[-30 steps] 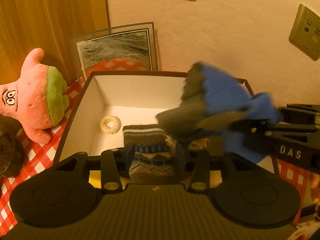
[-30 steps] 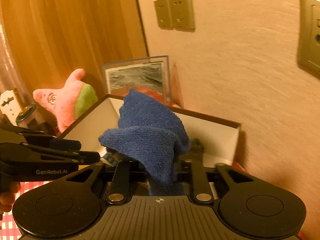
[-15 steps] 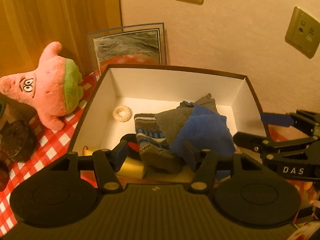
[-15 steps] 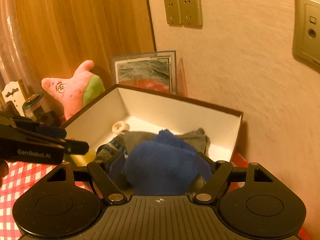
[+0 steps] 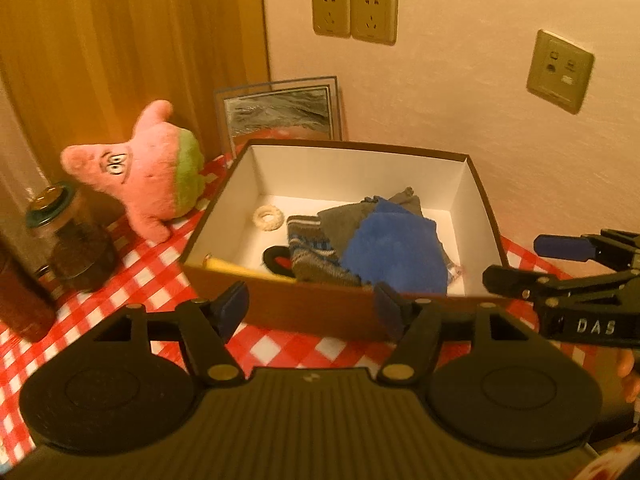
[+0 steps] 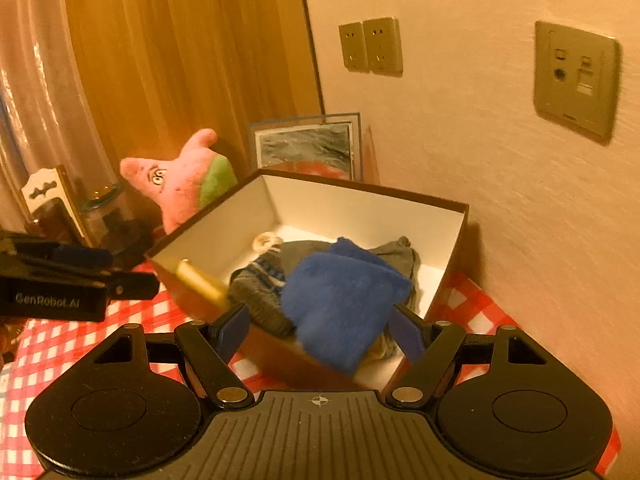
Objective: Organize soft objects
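Only 2 pieces of lettering can be read. In the left wrist view, the right gripper [image 5: 516, 260], reaching in from the right edge, carries white capitals "DAS" on the side of its black body. In the right wrist view, the left gripper [image 6: 124, 268], coming in from the left edge, shows "GenRobot.AI" in pale letters along its black side. The wall plates show only tiny, illegible marks.
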Tool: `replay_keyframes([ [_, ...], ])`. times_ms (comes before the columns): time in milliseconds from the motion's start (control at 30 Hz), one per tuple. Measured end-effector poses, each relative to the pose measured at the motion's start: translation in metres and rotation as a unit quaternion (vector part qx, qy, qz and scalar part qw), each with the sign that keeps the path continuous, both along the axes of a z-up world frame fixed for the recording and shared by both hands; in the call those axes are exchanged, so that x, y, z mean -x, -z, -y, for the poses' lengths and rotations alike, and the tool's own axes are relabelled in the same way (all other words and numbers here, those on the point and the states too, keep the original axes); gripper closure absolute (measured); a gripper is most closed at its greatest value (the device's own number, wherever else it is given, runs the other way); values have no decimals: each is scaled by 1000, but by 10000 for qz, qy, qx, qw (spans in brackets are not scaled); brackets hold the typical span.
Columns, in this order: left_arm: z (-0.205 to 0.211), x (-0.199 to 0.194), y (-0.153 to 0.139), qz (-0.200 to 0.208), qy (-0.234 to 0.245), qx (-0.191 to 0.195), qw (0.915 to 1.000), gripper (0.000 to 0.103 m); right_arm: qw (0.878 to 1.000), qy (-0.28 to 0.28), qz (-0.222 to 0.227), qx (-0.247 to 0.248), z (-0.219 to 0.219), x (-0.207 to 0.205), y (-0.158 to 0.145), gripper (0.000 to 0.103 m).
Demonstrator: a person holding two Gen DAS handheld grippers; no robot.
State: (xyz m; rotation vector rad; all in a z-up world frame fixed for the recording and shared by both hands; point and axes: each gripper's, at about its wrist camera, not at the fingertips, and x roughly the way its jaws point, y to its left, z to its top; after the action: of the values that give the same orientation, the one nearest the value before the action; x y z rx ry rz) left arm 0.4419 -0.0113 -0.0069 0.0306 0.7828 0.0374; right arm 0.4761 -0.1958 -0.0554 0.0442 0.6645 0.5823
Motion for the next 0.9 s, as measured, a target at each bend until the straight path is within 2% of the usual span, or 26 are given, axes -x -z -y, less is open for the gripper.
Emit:
replay_keyframes([
  [67,1,23,-4,107,-80,-11,9999,32,9999,69,16,-91,2,15,-4,27],
  [233,-5,75,-10,137,-276,162,9994,32,9992,131,97,-358,6,58,-15,27],
  [400,-12,133,-17,174,-513,192,9983,32,9992,100,7,-387,4,100,-27,27],
  [900,-33,302,-20,62,-398,349,9986,32,9992,146,-232,-294,-15,267,-29,27],
])
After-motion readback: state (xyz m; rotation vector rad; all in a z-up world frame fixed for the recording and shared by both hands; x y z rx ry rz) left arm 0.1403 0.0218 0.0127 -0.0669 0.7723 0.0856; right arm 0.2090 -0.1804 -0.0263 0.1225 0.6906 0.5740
